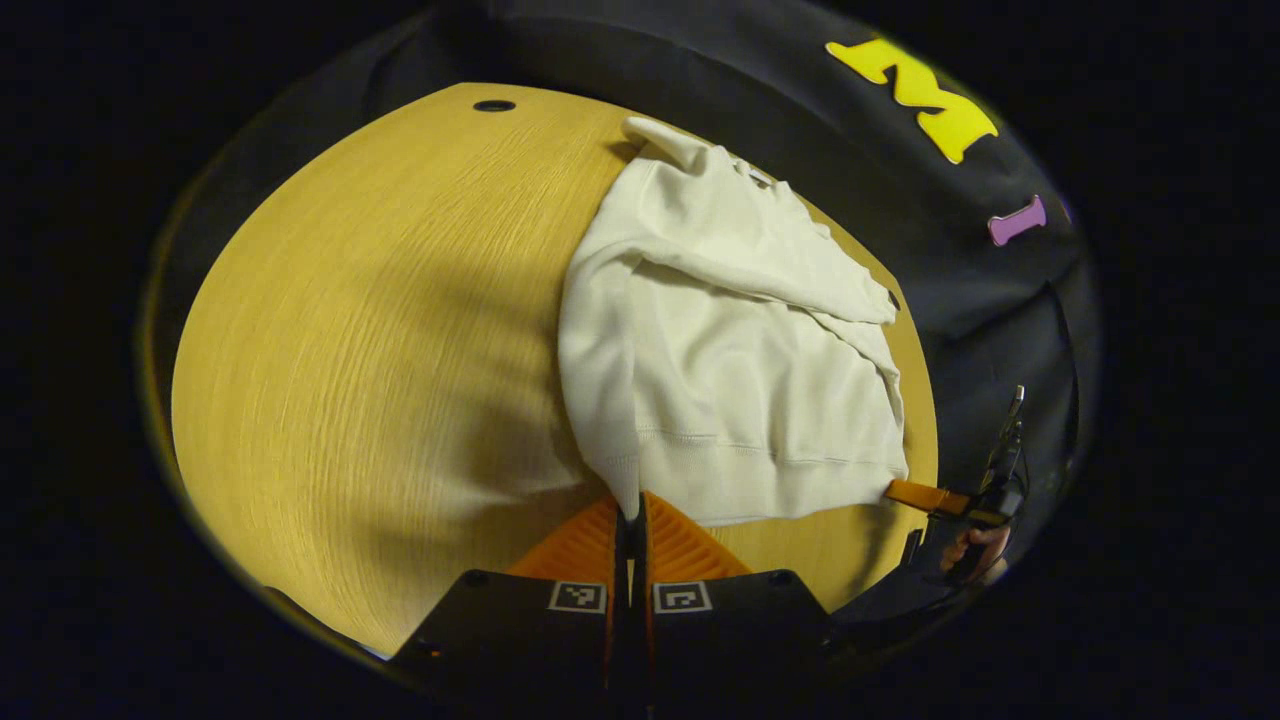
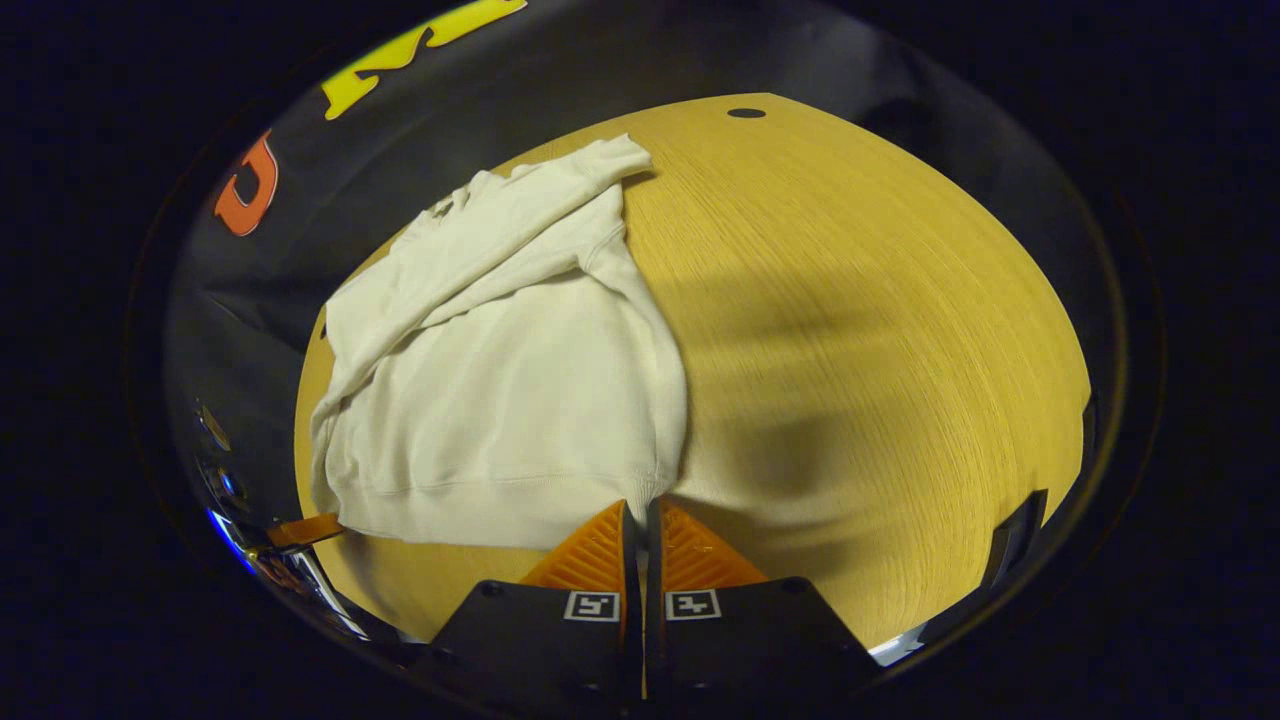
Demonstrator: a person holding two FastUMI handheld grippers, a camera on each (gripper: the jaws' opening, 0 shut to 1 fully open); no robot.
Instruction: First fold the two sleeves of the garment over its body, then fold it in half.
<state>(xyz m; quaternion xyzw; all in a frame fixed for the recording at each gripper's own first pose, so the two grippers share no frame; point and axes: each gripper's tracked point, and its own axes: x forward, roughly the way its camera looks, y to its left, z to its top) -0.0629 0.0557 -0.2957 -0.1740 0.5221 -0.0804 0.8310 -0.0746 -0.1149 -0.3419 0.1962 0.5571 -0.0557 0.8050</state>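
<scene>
my left claw [image 1: 632, 520] pinches the sweatshirt [image 1: 730, 340] hem corner at lower centre; my right claw [image 2: 640, 515] pinches the opposite corner. sleeves lie across the body, which runs away toward the worktop's [image 1: 380, 330] far edge.

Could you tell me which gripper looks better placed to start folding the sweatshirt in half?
Neither clearly: the left gripper and right gripper each pinch a hem corner of the sweatshirt, sleeves already folded, so probably both lift together.
</scene>
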